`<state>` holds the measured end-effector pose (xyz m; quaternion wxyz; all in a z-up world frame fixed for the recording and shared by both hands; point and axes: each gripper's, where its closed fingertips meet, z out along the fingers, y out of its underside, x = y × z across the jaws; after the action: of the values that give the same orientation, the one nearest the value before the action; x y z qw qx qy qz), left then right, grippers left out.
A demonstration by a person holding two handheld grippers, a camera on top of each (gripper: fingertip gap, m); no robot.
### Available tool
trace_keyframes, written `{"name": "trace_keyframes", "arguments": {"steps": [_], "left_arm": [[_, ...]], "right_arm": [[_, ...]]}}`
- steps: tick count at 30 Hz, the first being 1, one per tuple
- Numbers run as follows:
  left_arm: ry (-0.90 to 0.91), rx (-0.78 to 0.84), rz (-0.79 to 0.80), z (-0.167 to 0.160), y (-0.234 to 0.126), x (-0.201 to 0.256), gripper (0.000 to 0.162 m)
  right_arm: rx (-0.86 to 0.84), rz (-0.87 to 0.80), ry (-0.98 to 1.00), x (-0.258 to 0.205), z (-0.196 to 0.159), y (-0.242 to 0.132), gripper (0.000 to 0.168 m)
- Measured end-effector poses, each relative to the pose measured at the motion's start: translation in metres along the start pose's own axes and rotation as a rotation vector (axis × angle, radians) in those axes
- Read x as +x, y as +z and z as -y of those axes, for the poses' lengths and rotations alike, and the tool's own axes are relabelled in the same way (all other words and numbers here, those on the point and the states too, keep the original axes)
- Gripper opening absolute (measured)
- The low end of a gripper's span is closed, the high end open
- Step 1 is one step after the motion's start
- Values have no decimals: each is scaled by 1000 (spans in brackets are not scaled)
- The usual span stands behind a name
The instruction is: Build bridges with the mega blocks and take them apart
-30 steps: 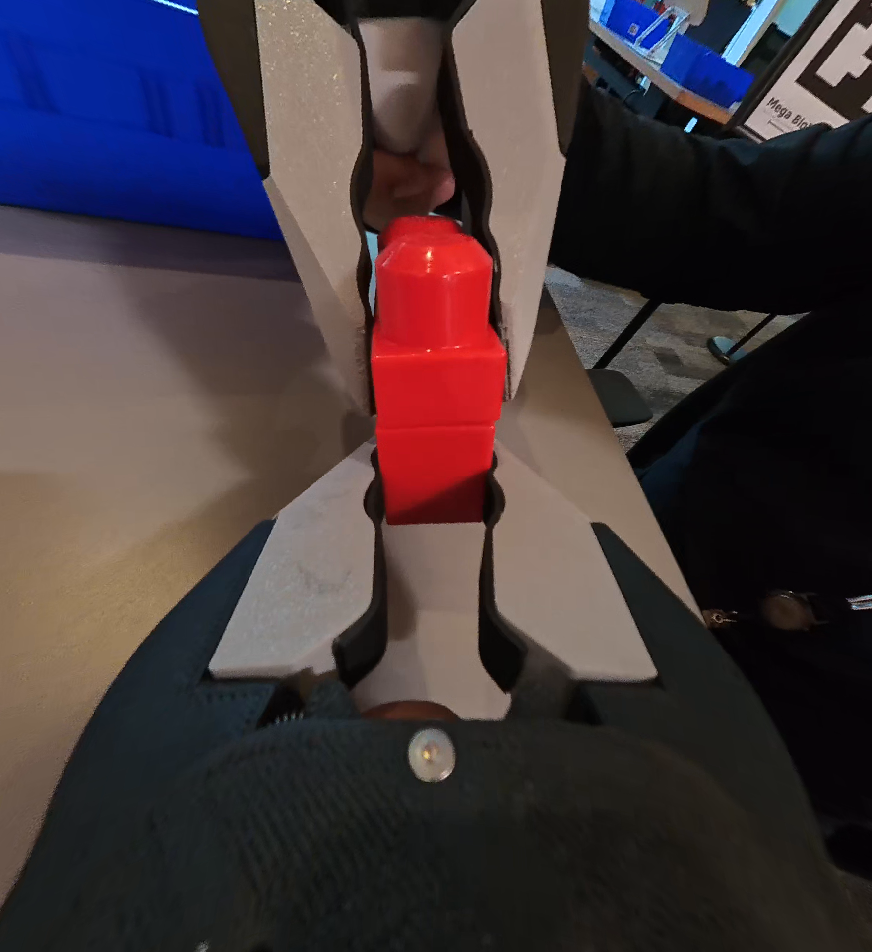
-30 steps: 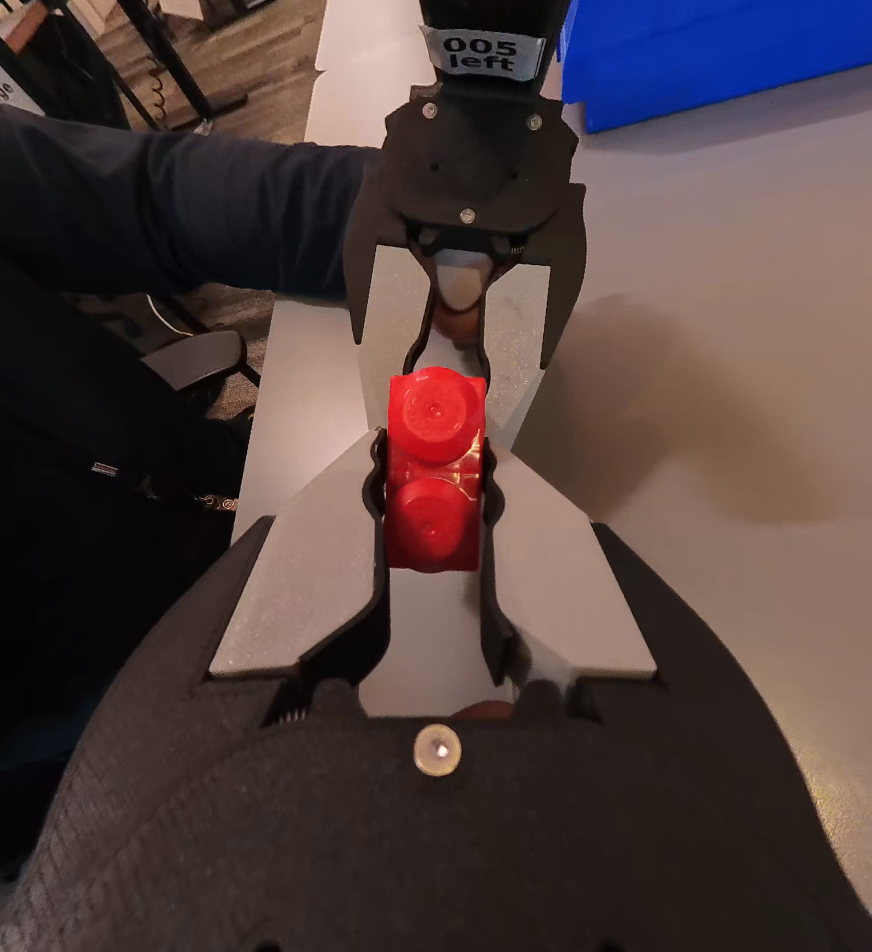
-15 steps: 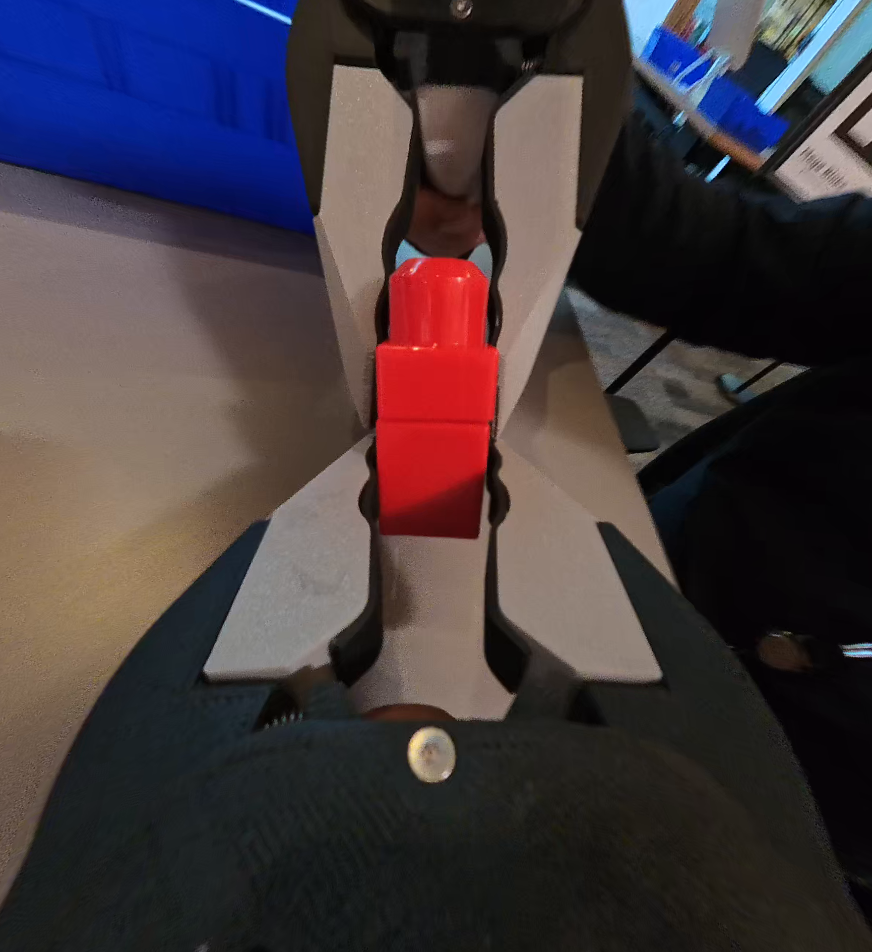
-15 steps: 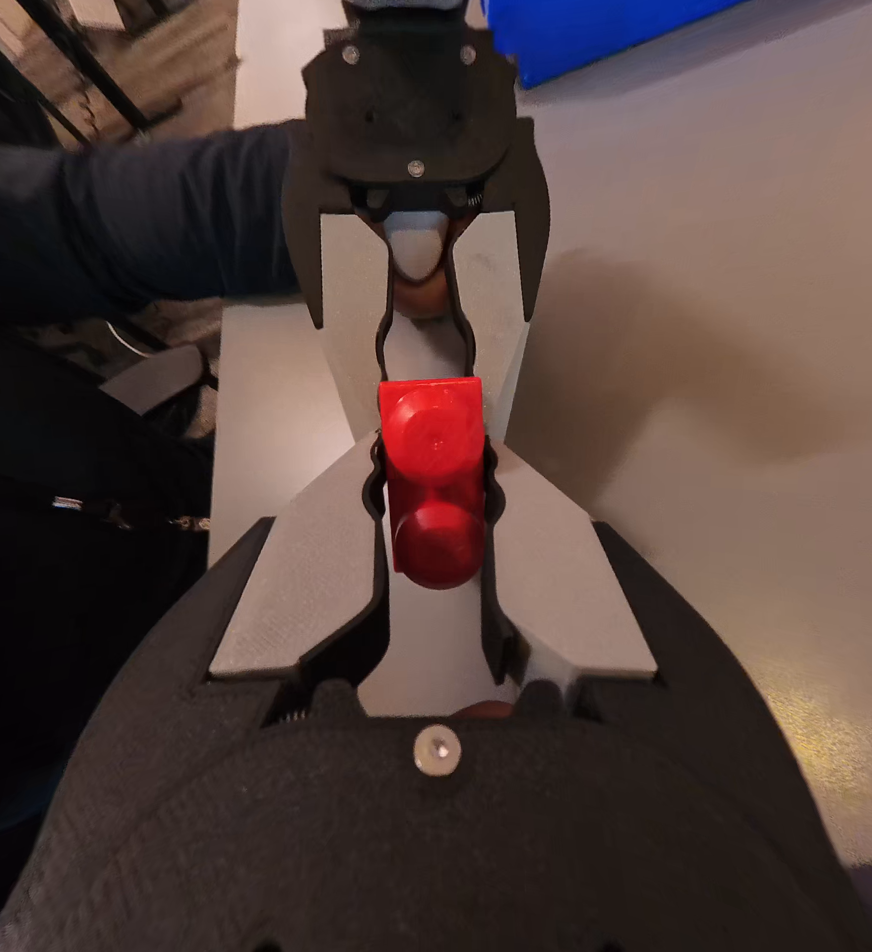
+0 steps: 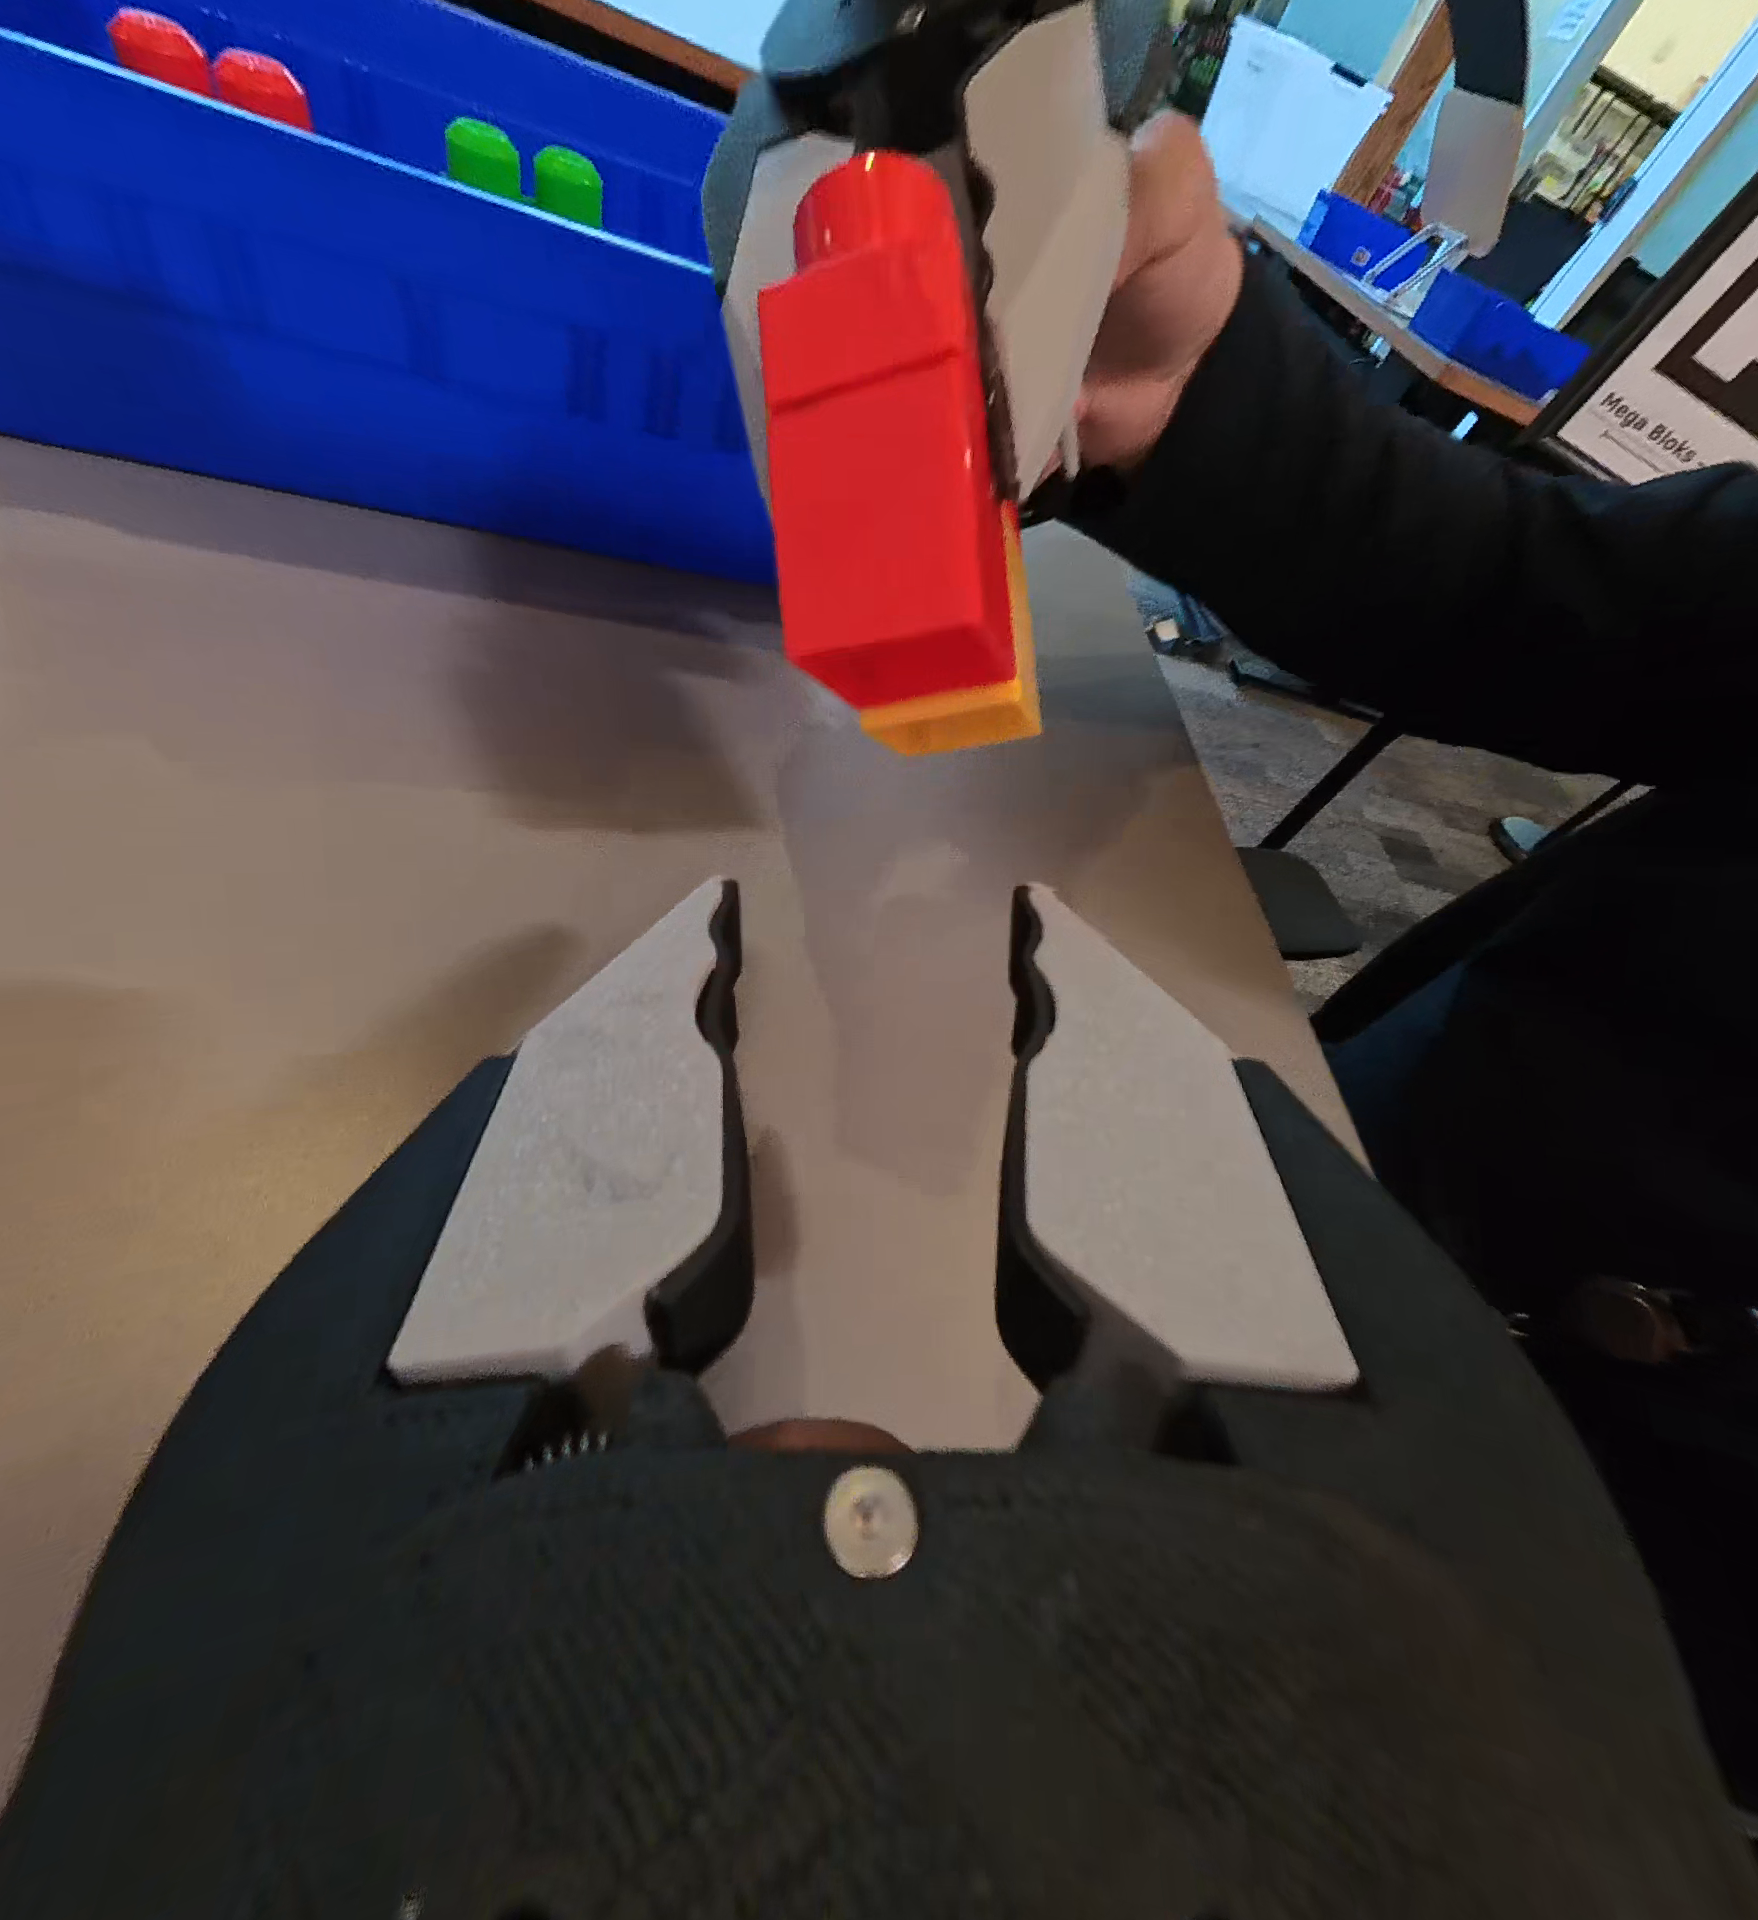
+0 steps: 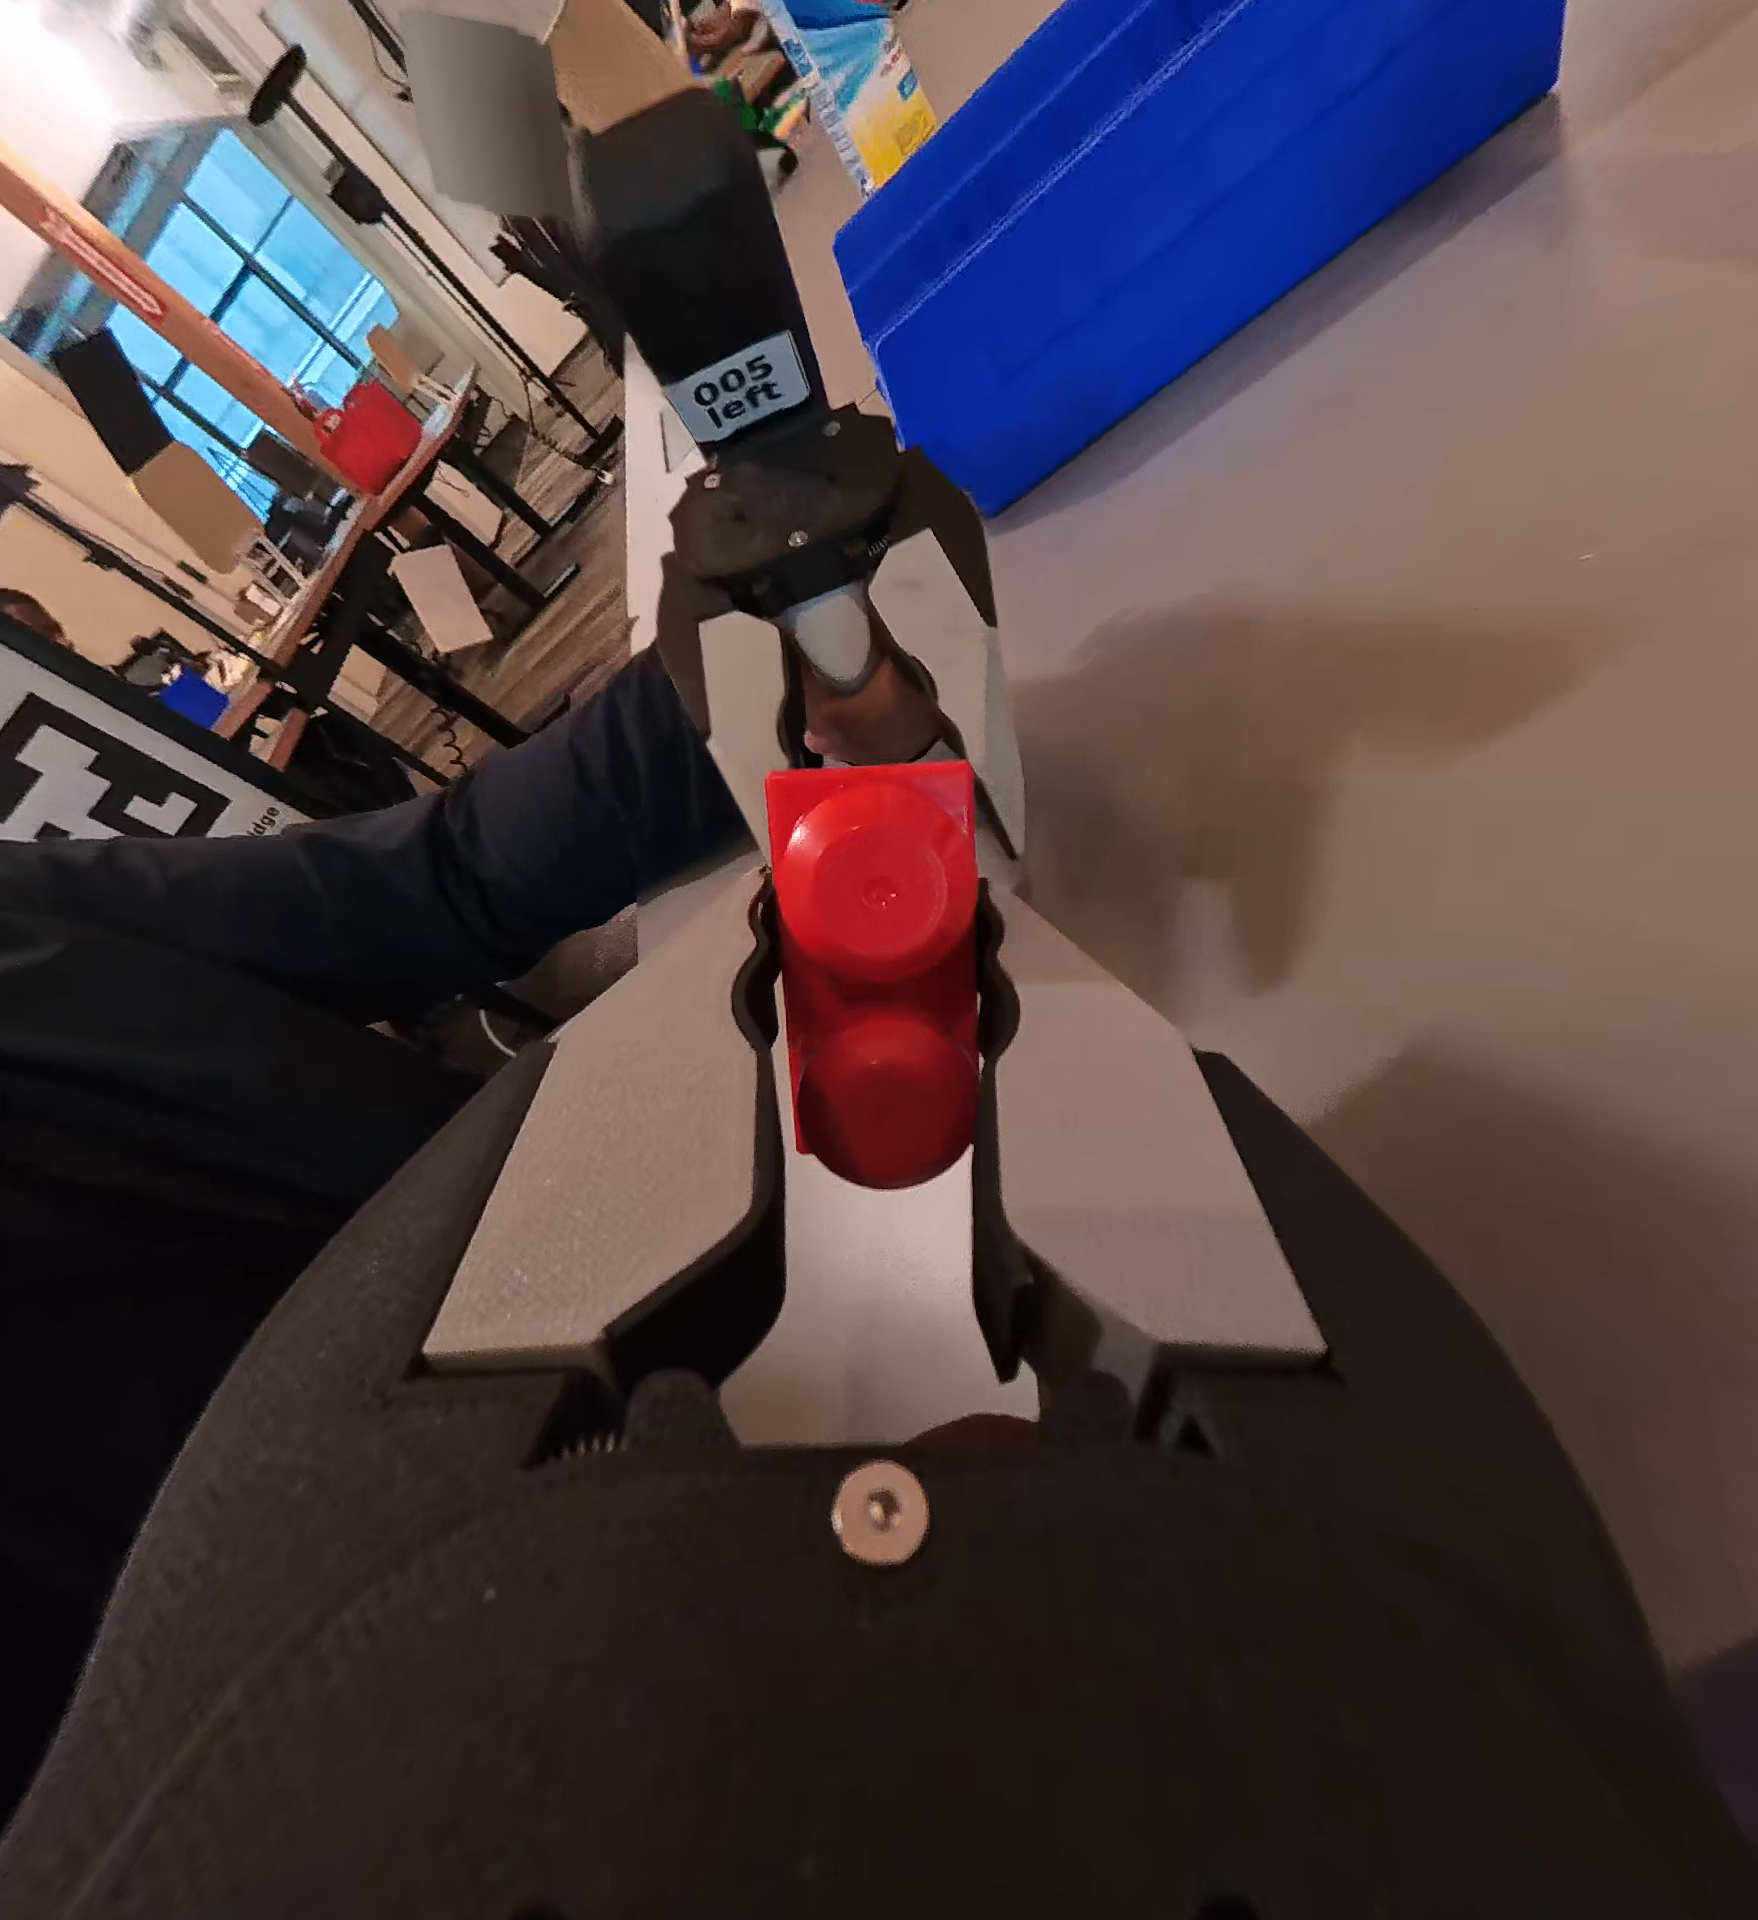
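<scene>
Moved since before: left gripper (image 5: 875,935) lets go of the red stack (image 5: 880,436) and backs away; right gripper (image 6: 875,935) lifts the stack up alone.
Red stack: two red blocks stuck together, up in the air, tilted, above the table (image 5: 231,831).
Yellow bit: a yellow block (image 5: 958,717) peeks out at the bottom and back of the stack; hard to tell how much of it hides behind.
Right gripper: squeezed tight on the top red block, studs pointing at its own camera.
Left gripper: fingers spread apart, nothing between them, just below the stack and not touching it.
Blue bin (image 5: 335,312): at the back of the table, with red studs (image 5: 210,73) and green studs (image 5: 522,166) poking up over the rim.
Person: dark sleeve (image 5: 1426,582) reaching in from the side, hand on the right gripper.
Step now: looks like pulling blocks apart, with the stack not split yet.
Next move: probably needs the left gripper to come back up, pinch the lowest block, then pull or twist away from the right one.
</scene>
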<state>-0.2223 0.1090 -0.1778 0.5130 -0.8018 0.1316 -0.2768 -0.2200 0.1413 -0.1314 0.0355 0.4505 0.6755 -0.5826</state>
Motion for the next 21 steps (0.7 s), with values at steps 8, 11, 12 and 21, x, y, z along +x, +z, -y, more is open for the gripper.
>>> {"name": "trace_keyframes", "arguments": {"steps": [8,11,12,21], "left_arm": [[25,-81,25,-14,10,-1,50],[28,-83,28,-14,10,-1,50],[28,-82,31,-14,10,-1,50],[27,-95,32,-17,14,-1,50]], "right_arm": [[71,-212,-97,-9,38,-56,33],[84,-443,-127,7,59,-118,32],[66,-519,-119,15,61,-139,33],[-314,-931,82,125,-15,-194,34]]}}
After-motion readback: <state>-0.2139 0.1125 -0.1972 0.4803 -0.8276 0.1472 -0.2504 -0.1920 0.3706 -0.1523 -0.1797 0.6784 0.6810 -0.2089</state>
